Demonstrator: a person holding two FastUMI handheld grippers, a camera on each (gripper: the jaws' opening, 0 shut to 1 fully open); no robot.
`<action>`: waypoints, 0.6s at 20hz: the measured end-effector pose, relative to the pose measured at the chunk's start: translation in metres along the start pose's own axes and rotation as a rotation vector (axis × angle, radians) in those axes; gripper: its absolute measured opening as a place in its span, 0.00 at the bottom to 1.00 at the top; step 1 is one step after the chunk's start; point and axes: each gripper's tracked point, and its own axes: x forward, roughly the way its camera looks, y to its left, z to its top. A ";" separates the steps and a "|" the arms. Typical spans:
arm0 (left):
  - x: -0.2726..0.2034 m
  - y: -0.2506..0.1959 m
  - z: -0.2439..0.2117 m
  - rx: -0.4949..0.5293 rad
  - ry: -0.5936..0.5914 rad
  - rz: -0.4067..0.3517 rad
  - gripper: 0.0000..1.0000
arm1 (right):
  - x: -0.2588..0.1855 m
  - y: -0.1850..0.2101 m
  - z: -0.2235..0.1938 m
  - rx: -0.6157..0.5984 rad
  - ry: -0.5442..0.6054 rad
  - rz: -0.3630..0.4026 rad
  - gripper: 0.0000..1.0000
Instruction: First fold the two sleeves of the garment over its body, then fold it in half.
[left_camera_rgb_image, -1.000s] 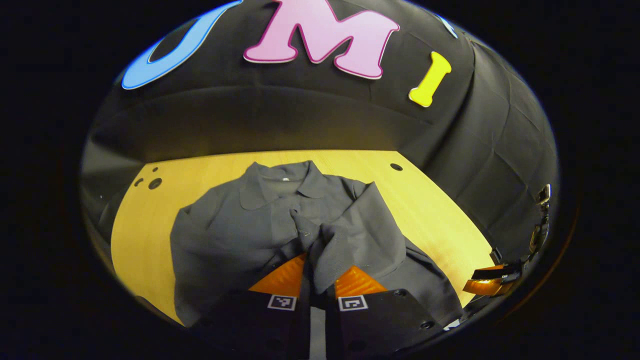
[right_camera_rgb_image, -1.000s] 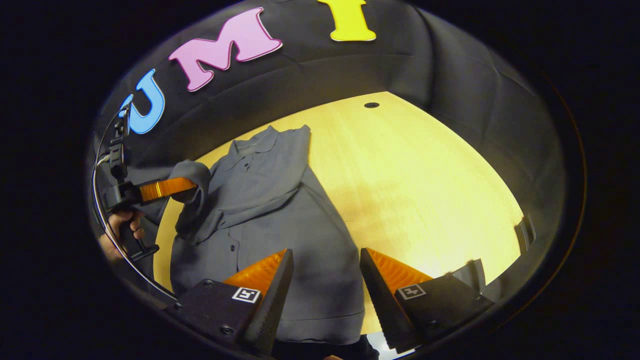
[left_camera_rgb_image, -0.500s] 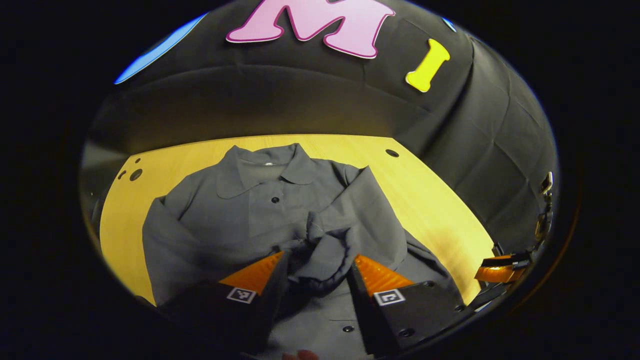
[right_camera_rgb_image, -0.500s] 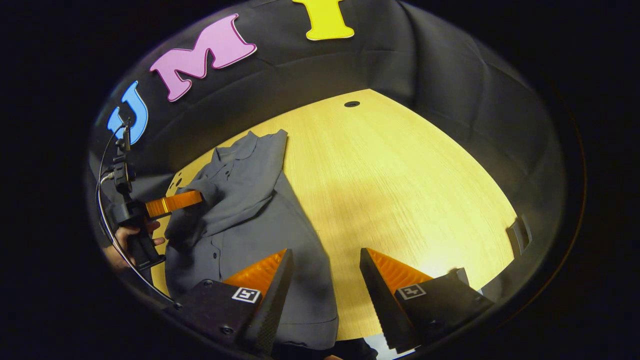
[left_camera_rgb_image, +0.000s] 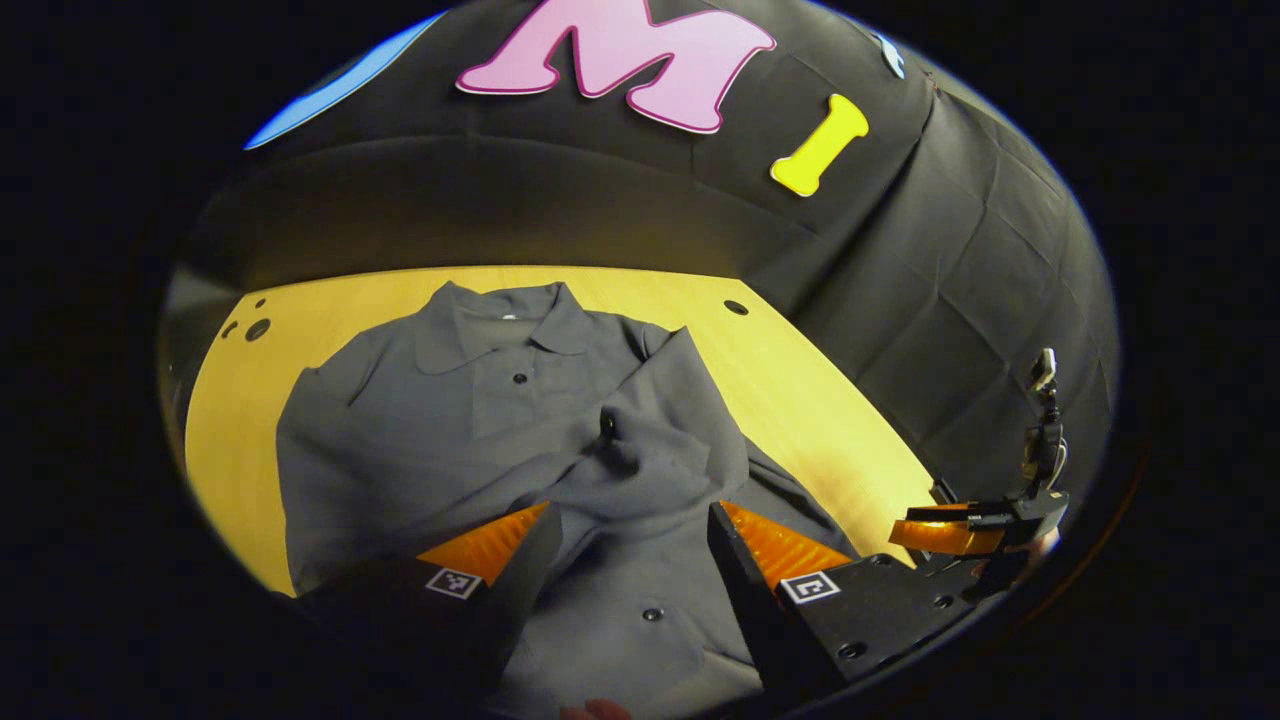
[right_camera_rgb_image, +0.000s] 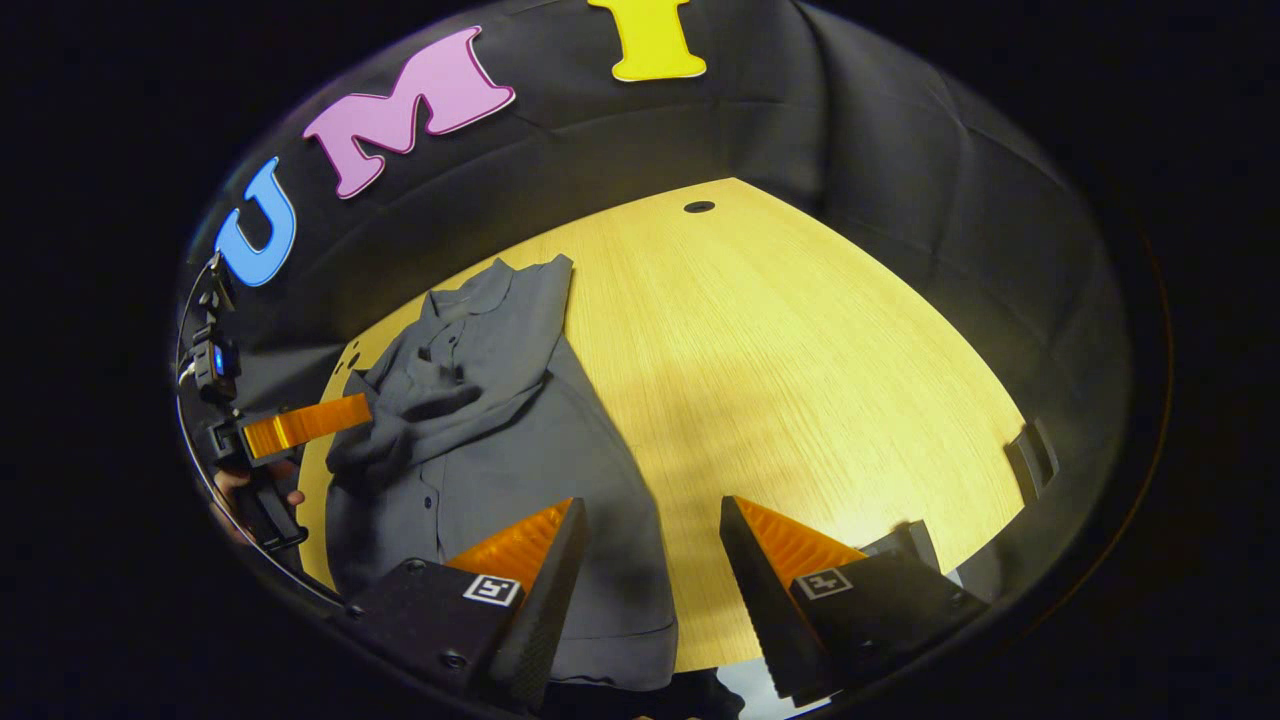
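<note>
Left gripper view first: the left gripper (left_camera_rgb_image: 628, 520) hangs low over the shirt with its fingers spread wide, nothing between them but loose cloth underneath. The grey shirt (left_camera_rgb_image: 430, 420) lies flat on the wooden table (left_camera_rgb_image: 830, 420), collar (left_camera_rgb_image: 500, 325) at about 12 o'clock. One sleeve (left_camera_rgb_image: 660, 440) is laid over the body, its bunched cuff end sitting just ahead of the fingertips. Off at 4 o'clock you can spot the right gripper (left_camera_rgb_image: 950, 530) at the table edge, well apart from the shirt.

Right gripper view: the right gripper (right_camera_rgb_image: 650, 560) is held above the table's near edge, fingers apart and holding nothing. One finger overlaps the shirt's hem (right_camera_rgb_image: 620, 640) in the picture; can't tell if it touches. The shirt (right_camera_rgb_image: 500, 440) stretches from 7 up toward 11 o'clock, folded sleeve (right_camera_rgb_image: 440, 400) crumpled across the chest. The left gripper (right_camera_rgb_image: 300, 425) is at 9 o'clock, just beside the sleeve, with a hand (right_camera_rgb_image: 255, 490) on its handle. Bare table (right_camera_rgb_image: 800, 380) takes up the right side.
</note>
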 end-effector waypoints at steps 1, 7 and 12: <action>-0.011 0.005 -0.008 -0.012 -0.002 0.004 0.93 | -0.002 0.002 -0.005 -0.007 0.008 0.000 0.84; -0.077 0.055 -0.065 -0.074 0.012 0.098 0.93 | -0.004 0.004 -0.044 -0.052 0.087 -0.007 0.75; -0.127 0.098 -0.114 -0.145 0.032 0.201 0.93 | -0.005 0.001 -0.073 -0.073 0.150 -0.017 0.88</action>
